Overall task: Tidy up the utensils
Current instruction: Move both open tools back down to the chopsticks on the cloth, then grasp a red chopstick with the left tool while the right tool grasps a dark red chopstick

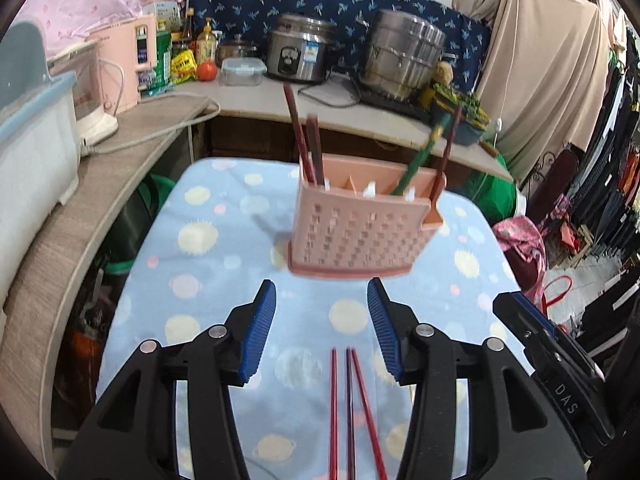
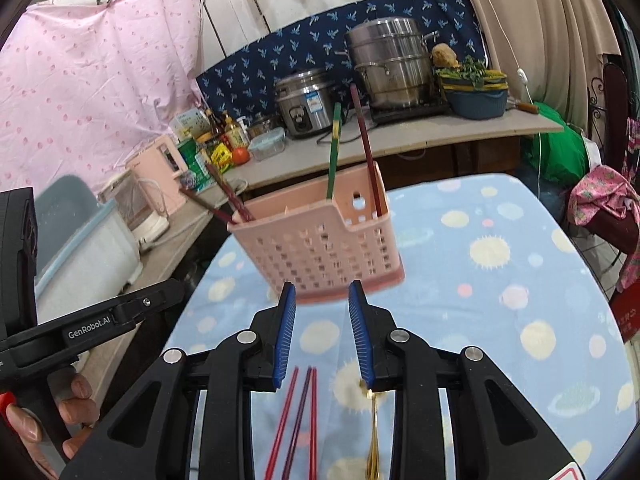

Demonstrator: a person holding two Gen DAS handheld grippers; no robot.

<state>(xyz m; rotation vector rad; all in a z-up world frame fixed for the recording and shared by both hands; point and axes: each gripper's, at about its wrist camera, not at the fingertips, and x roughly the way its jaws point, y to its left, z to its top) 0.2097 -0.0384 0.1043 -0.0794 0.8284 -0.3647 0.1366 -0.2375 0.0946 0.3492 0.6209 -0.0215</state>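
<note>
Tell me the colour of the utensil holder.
Pale pink utensil holder, clearest in the right wrist view.

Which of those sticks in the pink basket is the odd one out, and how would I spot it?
Start at the table with the blue dotted cloth and find the pink perforated basket standing on it. Several sticks rise from it; most are dark red chopsticks. The odd one is the green stick, standing just left of the tallest red one.

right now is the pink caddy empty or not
Not empty: the caddy holds two dark red chopsticks at one end, a green one and another red.
</note>
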